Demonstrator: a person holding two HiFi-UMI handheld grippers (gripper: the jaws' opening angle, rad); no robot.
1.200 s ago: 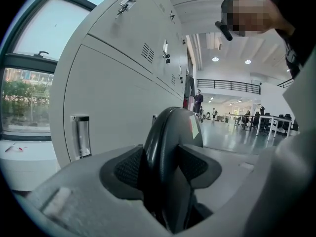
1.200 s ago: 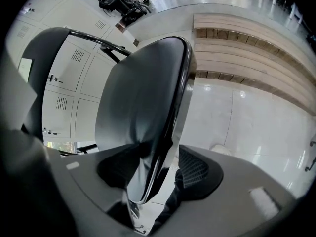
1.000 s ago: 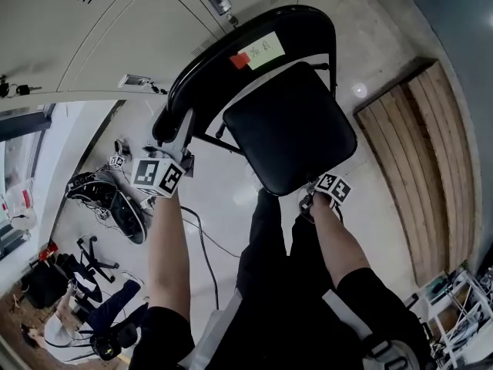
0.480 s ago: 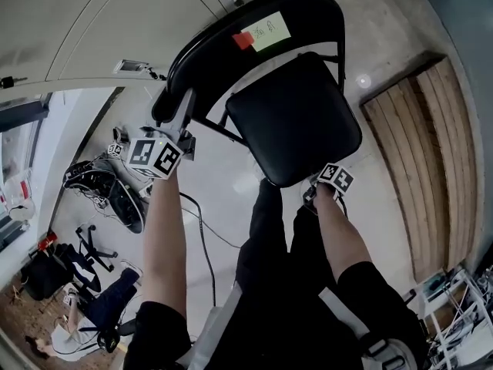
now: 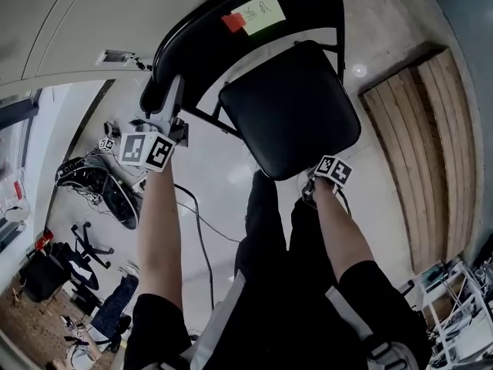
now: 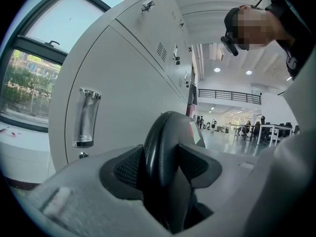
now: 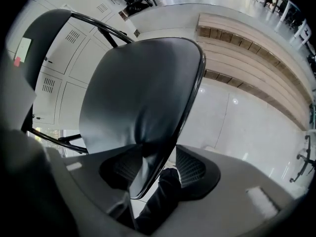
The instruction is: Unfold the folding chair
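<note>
The black folding chair stands in front of me. Its curved backrest (image 5: pixel 231 33) carries a green note and a red tag, and its padded seat (image 5: pixel 289 106) is tilted out toward me. My left gripper (image 5: pixel 166 106) is shut on the backrest's left end; in the left gripper view the backrest's rounded edge (image 6: pixel 165 132) is pinched between the pads of the left gripper (image 6: pixel 160 164). My right gripper (image 5: pixel 312 185) points steeply down at the seat's front edge. In the right gripper view the seat (image 7: pixel 143 93) runs between the jaws of the right gripper (image 7: pixel 158 167), which are shut on its rim.
Grey lockers (image 5: pixel 77 21) stand right behind the chair. A slatted wooden platform (image 5: pixel 420 153) lies on the floor to the right. Cables and shoes (image 5: pixel 100 183) lie on the floor at left. My legs in black trousers (image 5: pixel 269 237) stand just under the seat's front edge.
Both grippers have sunk slightly with the chair in their grip. The chair sits higher in the head view, and the seat has tipped a little further down.
</note>
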